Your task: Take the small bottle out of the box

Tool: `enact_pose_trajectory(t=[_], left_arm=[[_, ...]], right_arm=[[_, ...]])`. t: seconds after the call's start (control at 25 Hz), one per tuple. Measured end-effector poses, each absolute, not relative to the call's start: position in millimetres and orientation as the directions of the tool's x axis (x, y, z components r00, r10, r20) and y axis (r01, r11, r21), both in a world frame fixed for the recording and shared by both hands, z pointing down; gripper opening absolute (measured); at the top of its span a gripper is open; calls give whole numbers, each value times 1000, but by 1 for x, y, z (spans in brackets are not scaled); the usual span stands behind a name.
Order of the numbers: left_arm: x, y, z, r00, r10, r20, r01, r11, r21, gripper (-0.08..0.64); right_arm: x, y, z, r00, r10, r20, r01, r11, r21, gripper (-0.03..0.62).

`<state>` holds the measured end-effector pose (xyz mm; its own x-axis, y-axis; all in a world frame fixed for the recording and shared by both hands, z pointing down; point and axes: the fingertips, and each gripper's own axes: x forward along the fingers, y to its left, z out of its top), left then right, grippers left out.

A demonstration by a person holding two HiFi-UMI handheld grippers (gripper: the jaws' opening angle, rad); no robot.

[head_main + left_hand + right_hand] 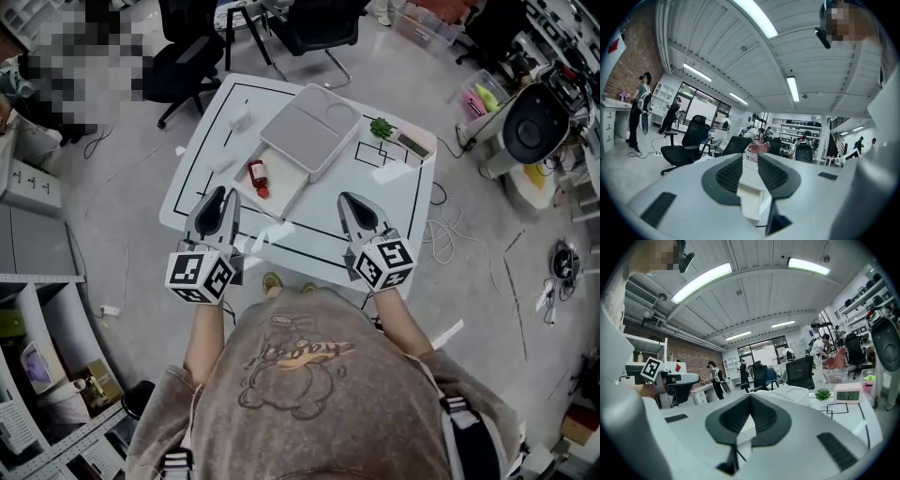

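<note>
Red against the pale tray, the small bottle [257, 177] lies on its side in the left part of the open box [289, 184]. The box's lid [311, 127] is laid back on the far side. Your left gripper [223, 195] hovers on the near side of the box, its jaws a narrow gap apart with nothing between them. Your right gripper [350, 199], further right over the table [403, 202], has its jaws pressed together and is empty.

The left one is closer to the bottle, so the reach looks like its job. Widen the jaws before going in, since the present gap seems too slim for the bottle's body. Tip the gripper down over the near wall and straddle the bottle across its width rather than its length. Close gently so it doesn't roll away, then lift straight up until it is clear of the wall.
</note>
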<state>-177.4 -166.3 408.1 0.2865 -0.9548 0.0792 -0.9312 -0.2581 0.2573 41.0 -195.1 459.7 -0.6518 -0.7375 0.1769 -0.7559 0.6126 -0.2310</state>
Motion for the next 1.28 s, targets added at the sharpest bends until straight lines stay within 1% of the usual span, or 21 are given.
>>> enact_pose_trajectory(t=[0.2,0.32,0.64,0.96,1.28], left_arm=[[-176,-175,413,312,-945,100,-924,-277,264,164],[-175,-180,419,334,-934,129,-919,-292,264,217],[-169,-204,444,370,-903,219,-912,-308,273,327],[-153,-238,486,424,-833,355,-903,-359,235,356],[-144,-265,538,430,-743,513,-902,-378,209,359]], right_arm=[[39,-201,461,-650,-739,177,-757,611,-231,-3],[36,-203,461,-651,-738,178,-757,611,-231,-3],[39,-206,462,-644,-743,179,-762,604,-236,-3],[49,-210,467,-625,-759,180,-776,579,-250,-3],[59,-215,472,-600,-778,187,-794,549,-262,-3]])
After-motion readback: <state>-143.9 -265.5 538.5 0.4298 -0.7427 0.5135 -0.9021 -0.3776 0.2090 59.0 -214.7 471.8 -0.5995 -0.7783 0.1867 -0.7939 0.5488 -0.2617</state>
